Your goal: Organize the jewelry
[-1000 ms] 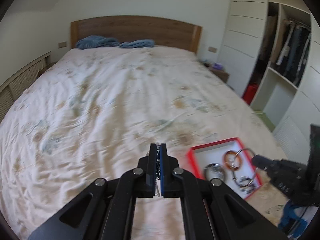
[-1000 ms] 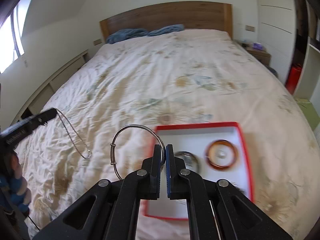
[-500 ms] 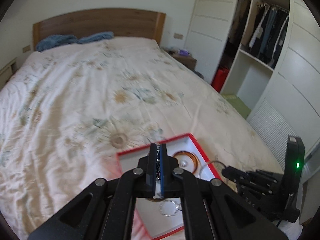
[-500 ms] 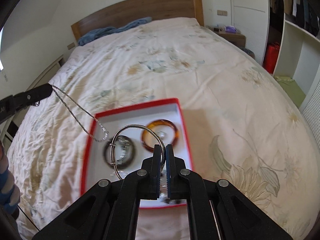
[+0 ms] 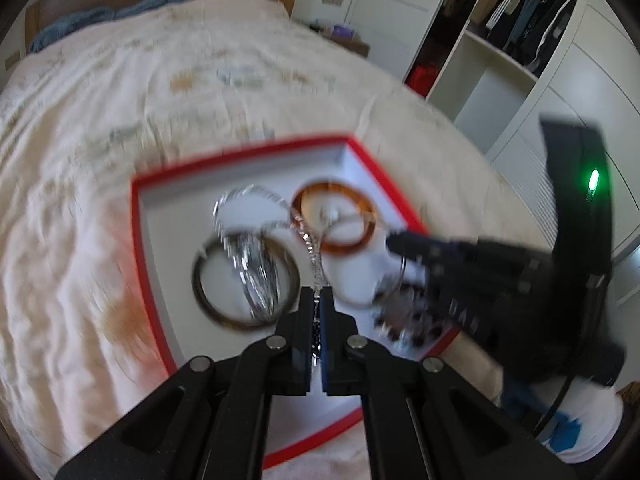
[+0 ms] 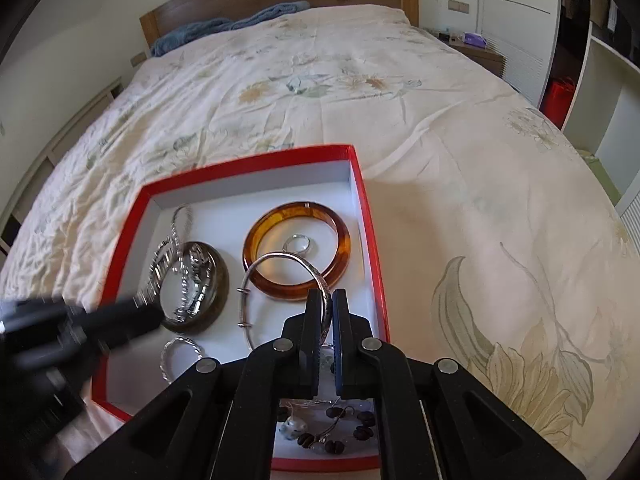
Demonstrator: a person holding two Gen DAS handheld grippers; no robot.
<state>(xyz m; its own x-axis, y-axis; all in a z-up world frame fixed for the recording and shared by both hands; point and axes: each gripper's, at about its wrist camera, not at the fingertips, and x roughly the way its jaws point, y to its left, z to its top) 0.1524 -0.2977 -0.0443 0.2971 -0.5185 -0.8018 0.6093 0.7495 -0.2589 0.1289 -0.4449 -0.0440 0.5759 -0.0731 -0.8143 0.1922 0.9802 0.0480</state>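
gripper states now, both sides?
Left gripper: shut on silver chain necklace.
Right gripper: shut on silver bangle.

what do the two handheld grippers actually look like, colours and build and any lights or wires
Both the left gripper and the right gripper are matte black, with angular cut-out linkage arms, round silver pivot bolts and flat fingers, one edged blue. The right unit's upright black body carries a green light and a black cable.

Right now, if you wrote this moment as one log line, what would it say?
left gripper: shut on silver chain necklace | right gripper: shut on silver bangle | both over red-rimmed white box
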